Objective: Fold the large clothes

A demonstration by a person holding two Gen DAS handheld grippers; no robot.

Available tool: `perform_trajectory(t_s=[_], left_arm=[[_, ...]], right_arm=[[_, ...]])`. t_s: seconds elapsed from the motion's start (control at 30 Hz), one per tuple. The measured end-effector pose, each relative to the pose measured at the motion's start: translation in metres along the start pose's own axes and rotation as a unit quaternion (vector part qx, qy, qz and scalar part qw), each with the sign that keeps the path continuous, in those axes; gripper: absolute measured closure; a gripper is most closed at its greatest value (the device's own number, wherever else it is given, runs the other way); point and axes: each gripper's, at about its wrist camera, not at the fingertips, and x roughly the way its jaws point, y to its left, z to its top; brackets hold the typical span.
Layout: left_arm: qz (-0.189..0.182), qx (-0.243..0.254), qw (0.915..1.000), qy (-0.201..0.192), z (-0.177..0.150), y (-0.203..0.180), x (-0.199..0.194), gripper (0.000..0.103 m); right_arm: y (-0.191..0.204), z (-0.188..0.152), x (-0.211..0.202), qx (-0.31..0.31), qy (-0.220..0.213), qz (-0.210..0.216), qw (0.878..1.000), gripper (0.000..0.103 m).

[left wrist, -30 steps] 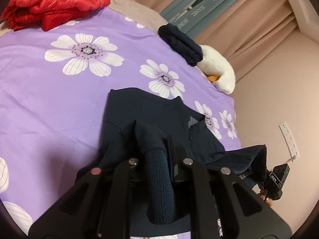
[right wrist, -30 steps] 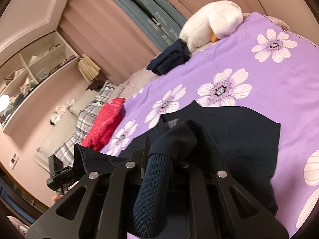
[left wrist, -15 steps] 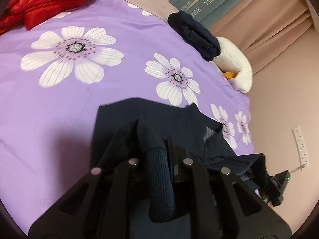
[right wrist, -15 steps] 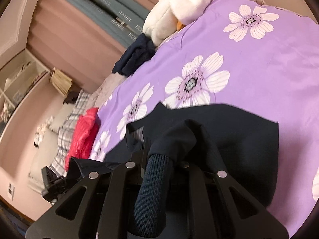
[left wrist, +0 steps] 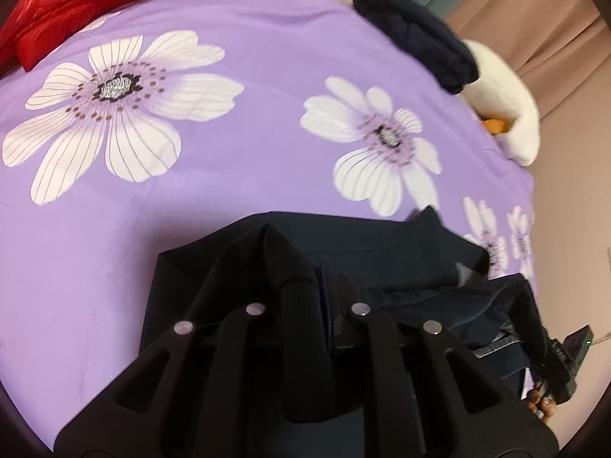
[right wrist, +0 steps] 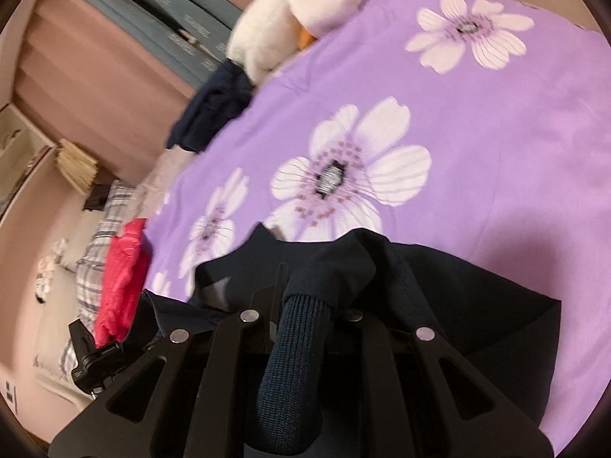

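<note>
A dark navy garment point(left wrist: 382, 244) lies partly spread on the purple flowered bedspread point(left wrist: 236, 160). My left gripper point(left wrist: 305, 305) is shut on a ribbed navy cuff point(left wrist: 301, 343) and the cloth bunched above it. My right gripper point(right wrist: 301, 309) is shut on the garment's other ribbed cuff point(right wrist: 294, 362). The garment point(right wrist: 477, 313) drapes from both grippers onto the bed. Each gripper shows at the edge of the other's view, the right one in the left wrist view point(left wrist: 565, 358) and the left one in the right wrist view point(right wrist: 91, 358), each with navy cloth hanging from it.
A red puffy jacket point(left wrist: 72, 4) lies at the far left of the bed. A folded dark garment point(left wrist: 416, 34) and a white plush toy point(left wrist: 504, 95) sit at the bed's far edge by the curtains. Plaid pillows point(right wrist: 99, 252) and shelves point(right wrist: 19, 152) show left.
Both grippers have moved forward and lower over the bed with the cuffs held. The flowers look larger, and the garment's far edge lies closer to the grippers.
</note>
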Motion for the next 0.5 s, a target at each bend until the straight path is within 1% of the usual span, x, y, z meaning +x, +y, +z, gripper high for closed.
perform_trajectory(t_s=[0.13, 0.3, 0.5], left_arm=[[0.012, 0.015, 0.9998, -0.003, -0.0044, -0.0009, 0.0034, 0.090], [0.016, 0.027, 0.9995, -0.003, -0.0042, -0.0047, 0.0063, 0.090], [0.021, 0.030, 0.9993, 0.001, -0.0026, -0.0060, 0.0111, 0.089]], right_arm=[[-0.0020, -0.0024, 0.0061, 0.000, 0.004, -0.016, 1.000, 0.091], [-0.0024, -0.0043, 0.0011, -0.009, 0.002, -0.018, 1.000, 0.091], [-0.0039, -0.0034, 0.0060, -0.004, 0.007, -0.024, 1.000, 0.091]])
